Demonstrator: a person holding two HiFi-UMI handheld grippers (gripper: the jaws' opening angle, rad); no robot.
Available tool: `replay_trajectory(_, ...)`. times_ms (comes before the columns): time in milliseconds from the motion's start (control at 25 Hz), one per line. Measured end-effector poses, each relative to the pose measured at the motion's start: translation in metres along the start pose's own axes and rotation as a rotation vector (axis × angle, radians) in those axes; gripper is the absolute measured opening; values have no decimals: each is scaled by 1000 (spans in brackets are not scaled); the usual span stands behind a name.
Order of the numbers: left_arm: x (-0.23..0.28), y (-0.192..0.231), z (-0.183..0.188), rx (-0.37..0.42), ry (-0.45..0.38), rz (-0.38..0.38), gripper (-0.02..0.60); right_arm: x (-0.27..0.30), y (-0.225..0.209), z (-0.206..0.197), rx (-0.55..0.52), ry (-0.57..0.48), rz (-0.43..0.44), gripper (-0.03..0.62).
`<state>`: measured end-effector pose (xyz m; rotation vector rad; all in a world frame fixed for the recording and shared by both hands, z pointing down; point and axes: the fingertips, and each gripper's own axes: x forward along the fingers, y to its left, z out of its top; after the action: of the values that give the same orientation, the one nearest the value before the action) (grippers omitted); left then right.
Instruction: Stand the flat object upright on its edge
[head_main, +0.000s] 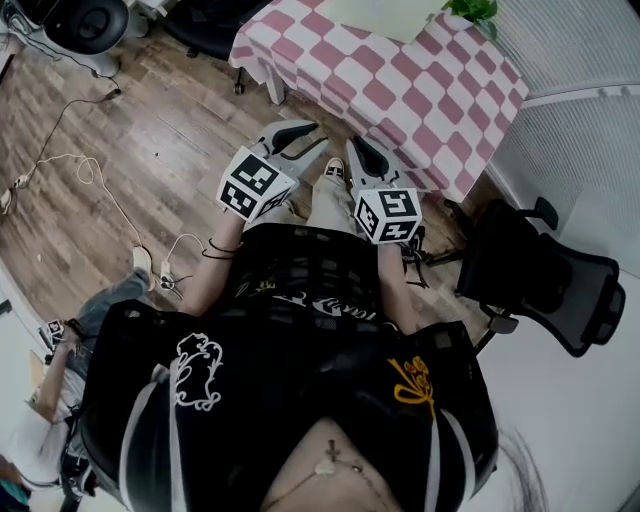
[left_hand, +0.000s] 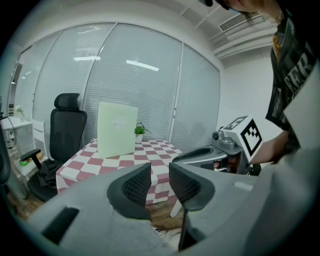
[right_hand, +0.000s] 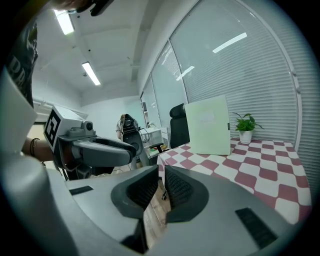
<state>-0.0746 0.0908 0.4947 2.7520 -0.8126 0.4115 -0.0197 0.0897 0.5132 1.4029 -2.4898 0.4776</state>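
Already looks close to finished. Ahead and well apart from both tools: the surface (head_main: 400, 90), draped in pink-and-white checks, over a wooden floor (head_main: 150, 130). Off to the right in the head view: a black office chair (head_main: 540, 275), pushed back from the surface. On the far part of the surface: the flat object (left_hand: 117, 129), a pale green board, standing upright on its lower edge with nothing gripping it; cannot tell whether free-standing or leaning on something behind. Judging by that, counts as stood up, with little left beyond checking that it stays put. Held at waist height, away from the surface: the left tool (left_hand: 160, 182), jaws drawn nearly together with only a slim gap and nothing between them, and the right tool (right_hand: 161, 187), jaws all but touching and likewise empty. Side by side in the head view, both pointing toward the surface, neither near the flat object. Smallest of all: a little potted plant (right_hand: 245, 125) in a white pot, just beside the flat object, toward the blinds.
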Motion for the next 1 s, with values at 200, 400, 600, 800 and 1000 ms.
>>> replay_trajectory(200,-21,-18,-13,12,2,-26,120,-14,23,-12,-13,4,-16,38)
replay_trajectory(400,-38,-24,-22,17,0,-26,120,-20,42,-21,-30,13,-15,32)
replay_trajectory(600,-47,-28,-25,24,-2,-29,120,-22,55,-21,-47,4,1,31)
replay_trajectory(800,-52,-30,-24,40,-2,-33,120,-20,63,-18,-56,-2,9,31)
replay_trajectory(1000,-56,-26,-21,45,-8,-27,120,-14,71,-15,-74,1,28,31)
